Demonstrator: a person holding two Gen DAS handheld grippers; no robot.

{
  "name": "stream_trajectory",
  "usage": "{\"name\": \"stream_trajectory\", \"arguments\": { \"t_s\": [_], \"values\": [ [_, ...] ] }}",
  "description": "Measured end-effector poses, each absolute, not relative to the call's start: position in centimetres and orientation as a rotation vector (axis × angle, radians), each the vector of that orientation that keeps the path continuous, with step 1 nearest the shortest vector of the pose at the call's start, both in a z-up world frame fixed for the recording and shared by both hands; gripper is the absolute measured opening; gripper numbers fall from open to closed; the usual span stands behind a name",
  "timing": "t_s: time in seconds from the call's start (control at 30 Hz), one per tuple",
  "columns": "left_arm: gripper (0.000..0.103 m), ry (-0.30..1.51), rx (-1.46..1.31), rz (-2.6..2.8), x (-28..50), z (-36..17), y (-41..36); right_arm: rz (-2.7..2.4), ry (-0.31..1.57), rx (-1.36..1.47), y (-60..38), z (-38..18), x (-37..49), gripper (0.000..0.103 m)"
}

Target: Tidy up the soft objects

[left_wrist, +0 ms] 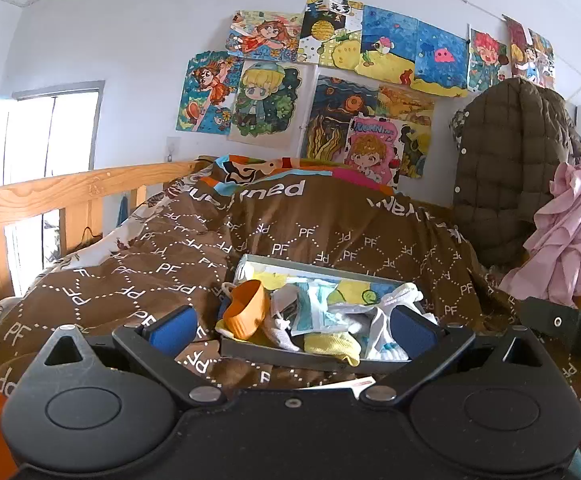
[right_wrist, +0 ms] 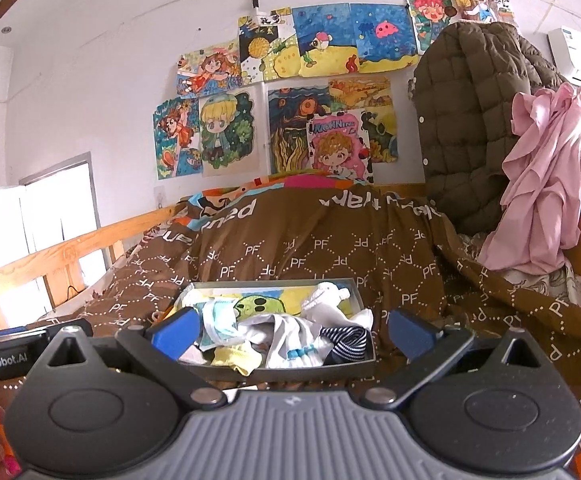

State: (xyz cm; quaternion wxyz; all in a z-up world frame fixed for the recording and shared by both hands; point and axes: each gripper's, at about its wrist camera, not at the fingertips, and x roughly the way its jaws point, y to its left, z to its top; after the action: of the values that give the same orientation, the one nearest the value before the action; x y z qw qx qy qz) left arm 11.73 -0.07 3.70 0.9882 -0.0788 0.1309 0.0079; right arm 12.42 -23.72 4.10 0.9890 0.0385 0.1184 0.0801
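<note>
Both our left tongs [left_wrist: 290, 330] and right tongs [right_wrist: 290, 332] gape wide and empty, just short of the shallow tray [right_wrist: 360, 292] on the brown bed quilt [right_wrist: 330, 248]. Inside the tray we see white socks [right_wrist: 290, 344], a yellow sock [left_wrist: 332, 346], and an orange cup [left_wrist: 246, 308].

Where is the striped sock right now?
In the right wrist view, the striped sock lies at the tray's front right corner, beside the white sock.

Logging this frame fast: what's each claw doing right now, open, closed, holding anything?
Left claw: open, holding nothing, in front of the tray of soft items.
Right claw: open, holding nothing, facing the same tray.
</note>
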Motion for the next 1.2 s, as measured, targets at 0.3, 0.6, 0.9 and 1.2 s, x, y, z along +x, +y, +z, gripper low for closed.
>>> {"name": "stream_trajectory", "arguments": {
  "t_s": [0.3,0.6,0.9,1.2],
  "values": [
    [0.102,0.27,-0.145,0.04,11.0,2.6,0.2,0.166,0.26,0.047,-22.8,3.2,12.3,0.103],
    [0.102,0.301,-0.156,0.056,11.2,1.8,0.5,0.16,0.28,0.048,-22.8,2.7,12.8,0.103],
    [0.102,0.339,-0.148,0.073,11.7,0.8,0.3,0.158,0.301,0.036,-22.6,1.7,13.5,0.103],
    [0.102,0.395,-0.162,0.098,12.6,-0.4,0.2,0.123,0.292,-0.055,-21.6,0.8,13.7,0.103]
  ]
}}
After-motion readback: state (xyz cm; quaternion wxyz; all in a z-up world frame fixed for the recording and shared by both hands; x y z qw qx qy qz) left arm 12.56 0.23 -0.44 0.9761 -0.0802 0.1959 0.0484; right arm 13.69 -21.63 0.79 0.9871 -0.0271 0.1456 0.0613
